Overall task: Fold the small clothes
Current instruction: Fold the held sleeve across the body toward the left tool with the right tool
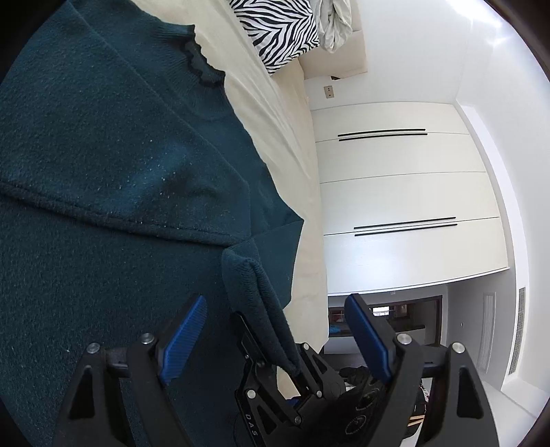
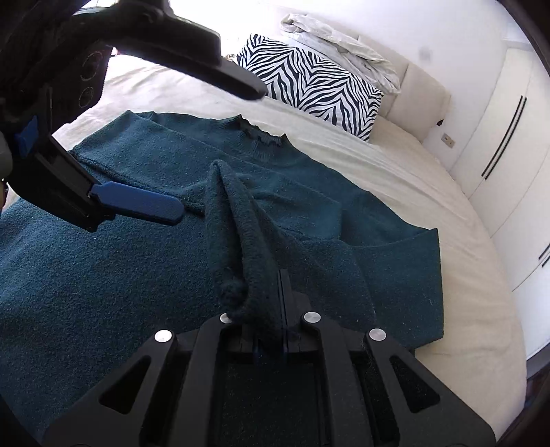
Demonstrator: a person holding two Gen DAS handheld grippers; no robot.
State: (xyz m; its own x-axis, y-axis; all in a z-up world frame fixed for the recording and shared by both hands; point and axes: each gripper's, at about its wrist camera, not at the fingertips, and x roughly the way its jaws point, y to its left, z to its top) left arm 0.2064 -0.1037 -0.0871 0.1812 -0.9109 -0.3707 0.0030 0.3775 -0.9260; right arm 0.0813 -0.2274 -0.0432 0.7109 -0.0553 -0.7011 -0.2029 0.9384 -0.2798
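A dark teal knit sweater [image 1: 103,154] [image 2: 103,258] lies spread flat on a cream bed [image 2: 412,165], its frilled collar [image 2: 264,139] toward the pillow. My right gripper [image 2: 282,278] is shut on a sleeve [image 2: 233,206], which is drawn across the sweater's body in a raised fold. In the left wrist view that gripper [image 1: 251,330] appears close in front, with the pinched sleeve [image 1: 257,285] running up from it. My left gripper [image 1: 276,301] [image 2: 220,151] stands open. Its blue pads [image 1: 185,333] are either side of the held sleeve without touching it.
A zebra-print pillow [image 2: 309,89] [image 1: 278,31] and a crumpled pale cloth [image 2: 343,44] lie at the head of the bed. White wardrobe doors [image 1: 405,192] [image 2: 515,154] stand beside the bed. Bare sheet shows beyond the sweater's far edge [image 2: 464,275].
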